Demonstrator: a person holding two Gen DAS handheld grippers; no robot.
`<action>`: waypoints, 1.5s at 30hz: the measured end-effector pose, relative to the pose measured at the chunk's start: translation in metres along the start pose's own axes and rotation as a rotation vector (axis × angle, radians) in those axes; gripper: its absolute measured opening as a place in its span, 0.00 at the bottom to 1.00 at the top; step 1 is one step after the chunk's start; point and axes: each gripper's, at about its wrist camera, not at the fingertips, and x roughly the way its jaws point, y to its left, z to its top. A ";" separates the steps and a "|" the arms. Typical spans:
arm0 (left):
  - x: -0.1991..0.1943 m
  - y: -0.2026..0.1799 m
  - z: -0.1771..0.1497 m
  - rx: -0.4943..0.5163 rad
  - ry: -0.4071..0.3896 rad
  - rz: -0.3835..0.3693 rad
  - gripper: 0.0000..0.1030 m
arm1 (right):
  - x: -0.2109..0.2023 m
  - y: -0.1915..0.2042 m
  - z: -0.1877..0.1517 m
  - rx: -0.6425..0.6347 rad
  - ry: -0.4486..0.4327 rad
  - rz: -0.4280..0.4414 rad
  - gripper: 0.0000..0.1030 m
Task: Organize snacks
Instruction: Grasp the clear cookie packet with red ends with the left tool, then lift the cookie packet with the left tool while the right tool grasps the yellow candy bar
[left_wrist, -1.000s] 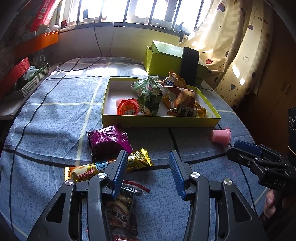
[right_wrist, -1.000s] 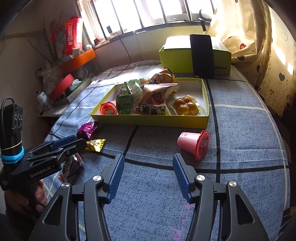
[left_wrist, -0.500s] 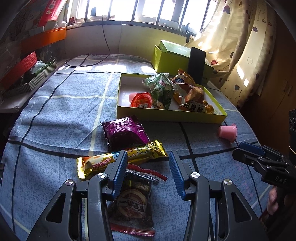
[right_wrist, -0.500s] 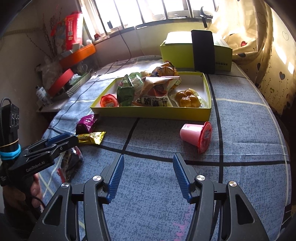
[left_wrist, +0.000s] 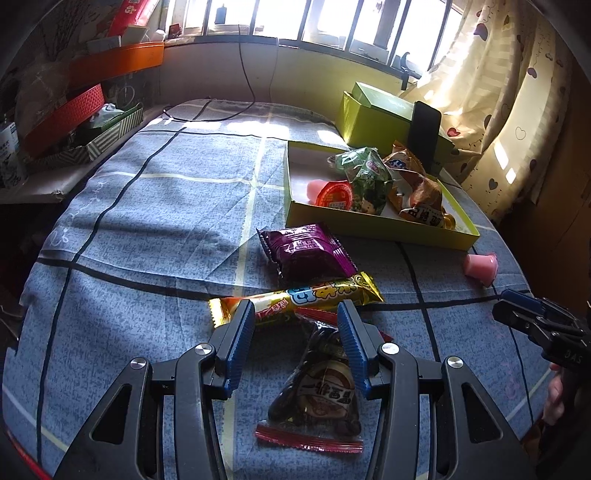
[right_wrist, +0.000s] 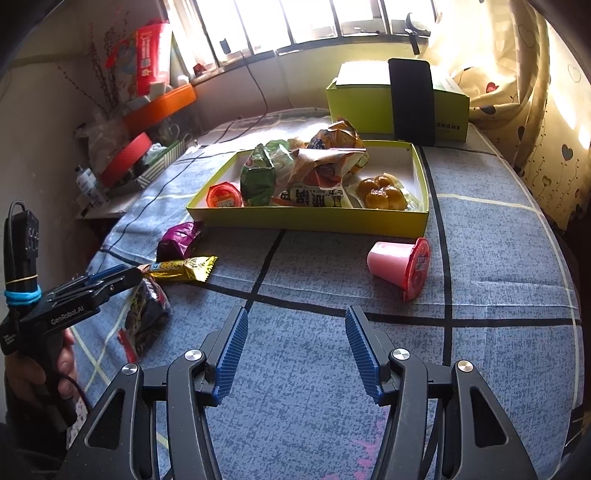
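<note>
A yellow-green tray (left_wrist: 369, 226) (right_wrist: 306, 221) holds several snacks, among them a red-lidded jelly cup (left_wrist: 334, 194) and green packets (right_wrist: 258, 177). Loose on the blue cloth lie a purple packet (left_wrist: 306, 253), a yellow bar (left_wrist: 295, 301) and a dark clear-wrapped snack (left_wrist: 321, 391). My left gripper (left_wrist: 295, 317) is open, its jaws either side of the dark snack's top end. A pink jelly cup (right_wrist: 400, 264) (left_wrist: 480, 266) lies on its side. My right gripper (right_wrist: 295, 326) is open and empty, short of that cup.
A closed green box (right_wrist: 369, 107) with a black phone (right_wrist: 412, 103) leaning on it stands behind the tray. Orange and red bins (left_wrist: 92, 85) crowd the shelf at left. A curtain (left_wrist: 517, 92) hangs at right. A black cable (left_wrist: 243, 74) runs down from the sill.
My left gripper has drawn back toward me and to the left; the dark snack now shows fully between its jaws. The right gripper has hardly moved.
</note>
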 end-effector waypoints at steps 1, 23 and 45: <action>0.000 0.001 -0.002 0.001 0.003 -0.004 0.46 | 0.000 0.000 0.000 -0.001 0.001 0.002 0.53; 0.014 -0.029 -0.035 0.194 0.080 -0.047 0.47 | 0.006 0.009 -0.004 -0.021 0.014 0.023 0.54; -0.006 0.057 -0.005 -0.040 -0.050 0.169 0.35 | 0.039 0.041 0.007 -0.102 0.061 0.105 0.54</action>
